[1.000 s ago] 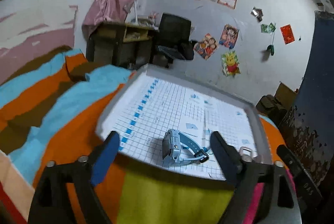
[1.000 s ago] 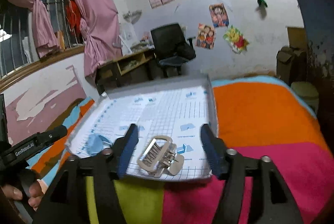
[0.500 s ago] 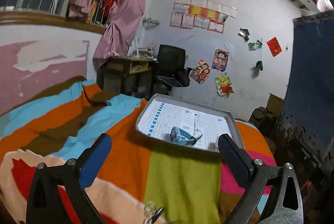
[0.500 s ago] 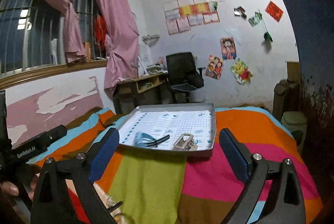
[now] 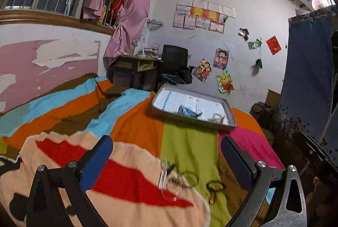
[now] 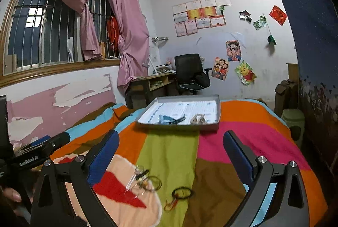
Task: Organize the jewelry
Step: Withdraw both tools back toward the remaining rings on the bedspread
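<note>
On a striped blanket (image 6: 173, 153) across the lower half of both views, two grippers hang with their blue-padded fingers spread wide apart and nothing between them: the left gripper (image 5: 166, 157) in its own wrist view, the right gripper (image 6: 170, 147) in its own. Between the left fingers, low in the frame, a clear bangle (image 5: 166, 184) stands on edge among blurred rings, with a dark cord bracelet (image 5: 214, 186) just to its right on the green stripe; the motion blur hides finer detail. From the right wrist the same cluster lies at lower centre, the clear bangle (image 6: 134, 184) on the peach patch, a thin ring (image 6: 152, 182) touching it, the cord bracelet (image 6: 182, 192) a little to the right. Further back, at mid-frame, a grey tray (image 6: 209, 126) lined with gridded paper sits on the blanket; a blue watch (image 6: 169, 119) lies at its front centre and a pale hair claw (image 6: 198, 119) just to the right, apart from it. In the left view the tray (image 5: 231, 112) sits right of centre with the watch (image 5: 188, 111) and claw (image 5: 217, 118) near its front edge. At far left of the right view, a hand (image 6: 10, 195) grips the other tool's handle. Pink curtains (image 6: 131, 21), a desk (image 6: 152, 81) and a black chair (image 6: 190, 70) fill the background.
</note>
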`<state>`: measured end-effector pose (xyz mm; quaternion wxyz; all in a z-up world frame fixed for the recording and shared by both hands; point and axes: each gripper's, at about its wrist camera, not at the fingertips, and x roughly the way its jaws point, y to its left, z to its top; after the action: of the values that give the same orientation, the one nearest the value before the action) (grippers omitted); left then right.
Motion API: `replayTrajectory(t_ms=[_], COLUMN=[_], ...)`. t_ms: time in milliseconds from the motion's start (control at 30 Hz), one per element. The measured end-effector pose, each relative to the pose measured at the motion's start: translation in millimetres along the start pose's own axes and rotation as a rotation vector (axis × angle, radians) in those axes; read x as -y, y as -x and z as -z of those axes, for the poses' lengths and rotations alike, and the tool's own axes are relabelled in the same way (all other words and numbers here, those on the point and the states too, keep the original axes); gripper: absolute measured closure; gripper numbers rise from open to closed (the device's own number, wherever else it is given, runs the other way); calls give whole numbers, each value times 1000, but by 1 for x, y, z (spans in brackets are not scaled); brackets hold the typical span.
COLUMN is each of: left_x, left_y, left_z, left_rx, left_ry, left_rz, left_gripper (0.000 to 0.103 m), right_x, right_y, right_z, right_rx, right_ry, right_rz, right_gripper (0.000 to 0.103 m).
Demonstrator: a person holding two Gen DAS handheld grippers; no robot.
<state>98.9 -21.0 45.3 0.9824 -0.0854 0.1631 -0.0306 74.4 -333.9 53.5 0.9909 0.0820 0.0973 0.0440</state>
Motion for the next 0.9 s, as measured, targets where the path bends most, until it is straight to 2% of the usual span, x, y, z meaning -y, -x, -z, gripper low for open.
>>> replayTrajectory(t_ms=[200,400,667,900], left_x=[-11,-22,-23,-26], left_y=[29,41,29,-5], left_z=[22,34,23,12], left_rx=[-29,-35,-11,-17], left_ry=[-10,8,18,39], left_rz=[-13,-42,-56,-74], left_gripper=[0,0,0,0], right_x=[-4,-11,-17,-16], right_y=[30,38,18,-29], right_z=[21,30,19,4], right_rx=[-26,-48,-47,-75], right_ry=[8,-1,23,45], right_rz=[5,1,-10,-31], right_gripper=[6,6,6,6])
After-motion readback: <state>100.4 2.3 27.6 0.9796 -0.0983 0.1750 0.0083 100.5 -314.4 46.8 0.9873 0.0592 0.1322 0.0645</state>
